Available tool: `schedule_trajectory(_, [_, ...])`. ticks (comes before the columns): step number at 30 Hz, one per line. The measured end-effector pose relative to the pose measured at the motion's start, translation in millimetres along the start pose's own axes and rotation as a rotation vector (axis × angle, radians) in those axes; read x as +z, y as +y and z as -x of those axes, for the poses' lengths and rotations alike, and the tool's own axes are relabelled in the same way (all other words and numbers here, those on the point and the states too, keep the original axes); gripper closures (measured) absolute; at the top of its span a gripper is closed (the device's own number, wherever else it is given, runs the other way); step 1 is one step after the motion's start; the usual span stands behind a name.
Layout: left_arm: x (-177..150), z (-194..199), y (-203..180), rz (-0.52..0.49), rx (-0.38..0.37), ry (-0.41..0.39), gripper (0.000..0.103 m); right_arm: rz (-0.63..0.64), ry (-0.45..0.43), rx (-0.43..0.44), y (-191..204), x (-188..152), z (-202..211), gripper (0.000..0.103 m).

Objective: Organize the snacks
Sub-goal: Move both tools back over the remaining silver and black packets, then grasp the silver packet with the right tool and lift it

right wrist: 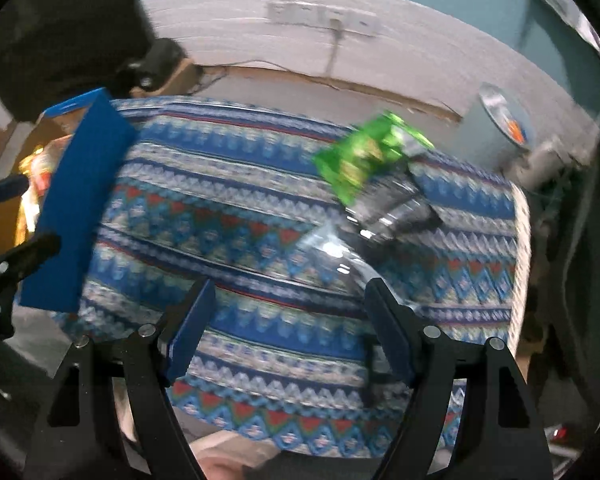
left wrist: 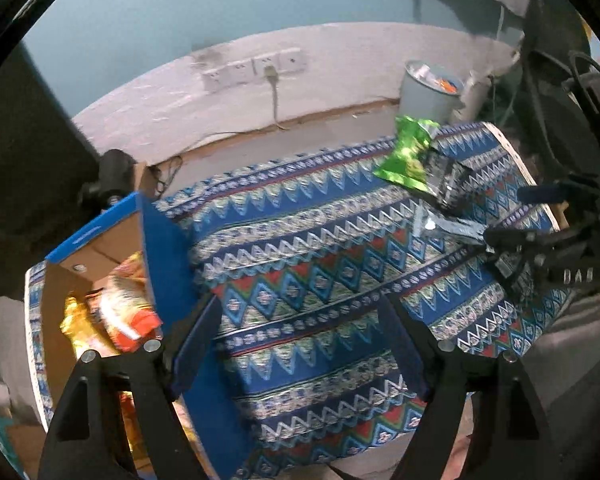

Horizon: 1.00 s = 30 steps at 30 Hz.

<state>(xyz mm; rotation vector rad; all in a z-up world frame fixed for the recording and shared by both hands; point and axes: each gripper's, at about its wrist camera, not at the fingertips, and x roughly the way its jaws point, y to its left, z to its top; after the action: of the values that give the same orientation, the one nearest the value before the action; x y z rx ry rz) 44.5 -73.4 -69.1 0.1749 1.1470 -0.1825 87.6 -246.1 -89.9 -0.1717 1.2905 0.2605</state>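
Both claws stand apart and empty over the patterned cloth [left wrist: 300, 240]: left gripper [left wrist: 300, 344]; right gripper [right wrist: 288, 328]; a green snack bag [right wrist: 364, 156] lies on the cloth.

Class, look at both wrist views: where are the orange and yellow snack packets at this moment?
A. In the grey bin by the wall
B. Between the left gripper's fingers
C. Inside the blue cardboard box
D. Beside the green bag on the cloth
C: the orange and yellow snack packets lie inside the blue cardboard box, at the cloth's left end.
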Motion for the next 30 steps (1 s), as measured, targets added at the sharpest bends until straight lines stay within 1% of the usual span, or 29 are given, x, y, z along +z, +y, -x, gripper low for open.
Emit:
schedule_trajectory(4, [4.3, -14.3, -17.0, -0.026, -0.013, 0.024, 0.021, -0.033, 0.030, -0.017, -28.8, -3.9, -11.1, 0.026])
schedule_trajectory(8, [8.6, -27.7, -25.7, -0.028, -0.041, 0.049, 0.021, -0.016, 0.055, -0.032, -43.1, -4.3, -23.2, 0.026])
schedule_trajectory(11, [11.7, -39.4, -30.2, -0.032, -0.055, 0.073, 0.021, 0.026, 0.069, -0.045, -50.9, -2.8, -36.0, 0.026])
schedule_trajectory(13, [12.8, -48.6, -31.4, -0.031, -0.075, 0.085, 0.021, 0.049, 0.073, -0.051, -53.3, -1.4, -45.3, 0.026])
schedule_trajectory(18, [14.8, -73.0, -31.8, -0.031, -0.072, 0.110, 0.021, 0.115, 0.094, -0.038, -52.3, 1.8, -75.4, 0.026])
schedule_trajectory(22, [18.4, -95.8, -36.2, -0.067, -0.057, 0.115, 0.021, 0.152, 0.132, -0.044, -50.7, -1.4, -99.0, 0.026])
schedule_trajectory(23, [19.2, -102.4, -37.6, -0.071, -0.063, 0.121, 0.021, 0.165, 0.136, -0.048, -50.0, -2.4, -104.1, 0.026])
schedule_trajectory(25, [20.2, -111.7, -40.9, -0.079, -0.078, 0.127, 0.021, 0.179, 0.136, -0.057, -49.6, -3.8, -110.7, 0.026])
schedule_trajectory(30, [22.2, -130.9, -54.1, -0.124, -0.078, 0.132, 0.021, 0.185, 0.128, -0.038, -51.1, -4.7, -123.8, 0.026])
